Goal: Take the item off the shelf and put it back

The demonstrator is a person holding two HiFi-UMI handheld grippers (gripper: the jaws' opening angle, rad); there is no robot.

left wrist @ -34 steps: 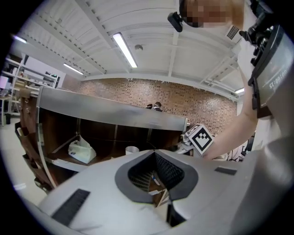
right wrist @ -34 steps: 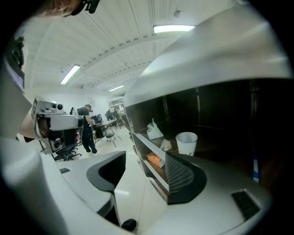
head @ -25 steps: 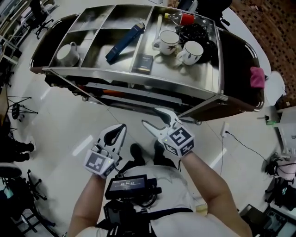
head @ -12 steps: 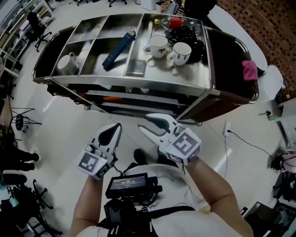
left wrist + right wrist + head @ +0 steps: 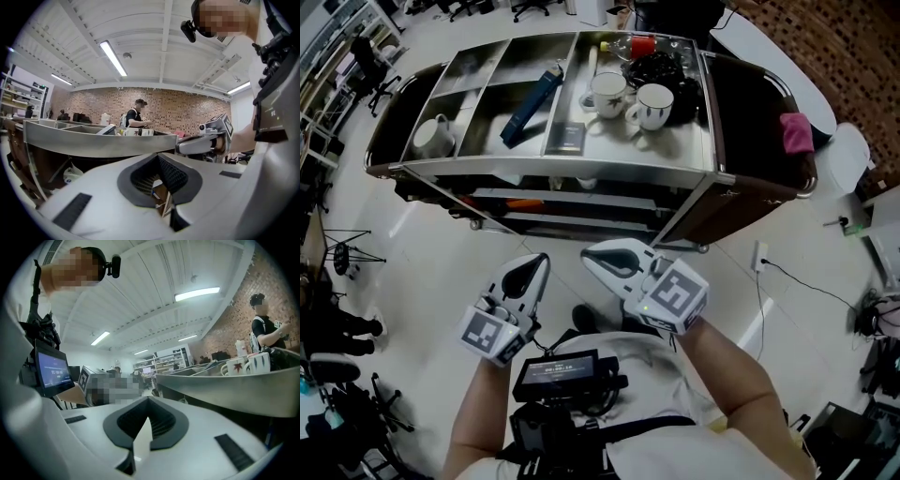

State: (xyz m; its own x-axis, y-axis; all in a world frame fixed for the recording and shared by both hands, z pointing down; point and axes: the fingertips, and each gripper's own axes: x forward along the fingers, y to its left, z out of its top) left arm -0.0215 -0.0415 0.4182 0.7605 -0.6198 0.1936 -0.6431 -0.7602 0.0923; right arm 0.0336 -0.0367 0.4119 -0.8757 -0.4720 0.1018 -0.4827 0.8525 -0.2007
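Both tools hover over the floor [image 5: 422,253], short of the steel cart and well apart from everything on it. The left tool [image 5: 541,260] is closed and empty. The right tool [image 5: 589,254] has just been closing and its jaws now meet with nothing between them. On the cart's top shelf [image 5: 619,141], a dark blue box [image 5: 530,94] lies slantwise in the middle compartment. A small dark box [image 5: 570,137] and 2 white mugs [image 5: 607,92] [image 5: 652,105] are to its right, and a white jug [image 5: 434,136] is in the left compartment.
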